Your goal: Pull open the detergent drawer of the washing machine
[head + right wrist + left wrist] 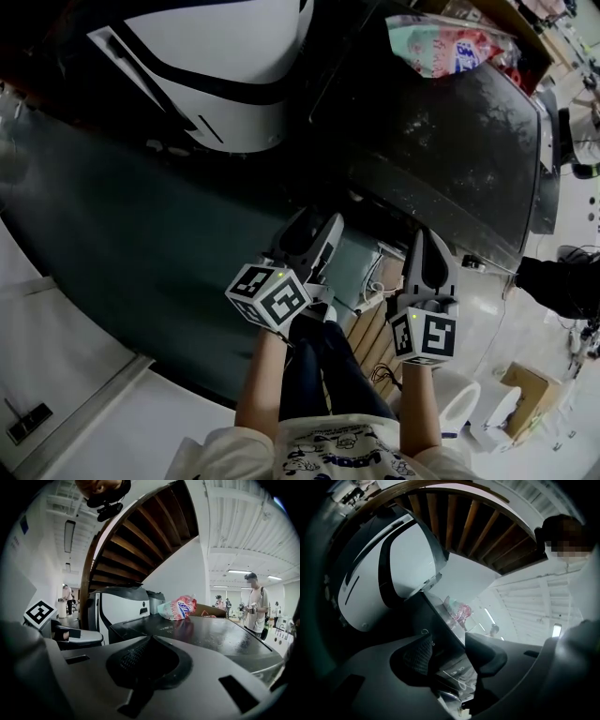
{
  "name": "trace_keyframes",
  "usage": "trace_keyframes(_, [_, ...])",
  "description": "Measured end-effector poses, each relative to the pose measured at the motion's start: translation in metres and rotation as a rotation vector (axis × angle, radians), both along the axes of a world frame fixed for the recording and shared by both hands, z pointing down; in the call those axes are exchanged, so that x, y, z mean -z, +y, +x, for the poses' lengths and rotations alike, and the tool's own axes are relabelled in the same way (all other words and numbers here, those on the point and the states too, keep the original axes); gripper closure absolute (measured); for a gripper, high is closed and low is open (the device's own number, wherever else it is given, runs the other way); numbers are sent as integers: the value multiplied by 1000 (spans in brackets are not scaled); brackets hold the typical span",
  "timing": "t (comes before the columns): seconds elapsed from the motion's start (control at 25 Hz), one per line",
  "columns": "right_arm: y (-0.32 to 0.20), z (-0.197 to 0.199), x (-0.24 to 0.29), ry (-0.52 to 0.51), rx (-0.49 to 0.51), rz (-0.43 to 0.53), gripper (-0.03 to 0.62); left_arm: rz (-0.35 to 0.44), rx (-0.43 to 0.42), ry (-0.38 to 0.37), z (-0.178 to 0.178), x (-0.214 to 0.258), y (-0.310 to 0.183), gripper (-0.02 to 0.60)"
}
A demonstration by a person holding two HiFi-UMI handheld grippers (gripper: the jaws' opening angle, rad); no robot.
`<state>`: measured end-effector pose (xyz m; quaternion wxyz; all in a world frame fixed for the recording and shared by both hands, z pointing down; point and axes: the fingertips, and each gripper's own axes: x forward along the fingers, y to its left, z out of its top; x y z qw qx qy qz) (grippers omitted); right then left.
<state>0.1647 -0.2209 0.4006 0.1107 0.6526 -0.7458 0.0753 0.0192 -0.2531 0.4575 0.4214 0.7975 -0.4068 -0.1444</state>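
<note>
The washing machine has a dark, dusty top [450,122] at the upper right of the head view. Its front edge faces both grippers. My left gripper [322,225] is held just short of that front, open. In the left gripper view the left gripper [454,656] frames a strip of the dark front panel [457,670] with pale markings; I cannot tell the drawer's outline there. My right gripper [427,236] hovers to the right beside the machine's front edge. In its own view the right gripper [150,641] is shut on nothing, level with the machine's top [197,632].
A white-and-black appliance [216,66] stands left of the washer. A pink refill bag [441,42] lies at the back of the washer's top. A wooden staircase [126,541] arches overhead. People [255,602] stand far right. A cardboard box [525,394] sits on the floor.
</note>
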Motion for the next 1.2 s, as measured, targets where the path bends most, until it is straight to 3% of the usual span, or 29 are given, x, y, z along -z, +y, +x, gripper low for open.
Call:
trace_keyframes(0.44, [-5, 1, -28, -12, -12, -6, 583, -20, -37, 226, 18, -41, -13, 362])
trace_keyframes(1.2, [-7, 7, -62, -11, -35, -10, 583, -17, -66, 387, 34, -90, -34, 362])
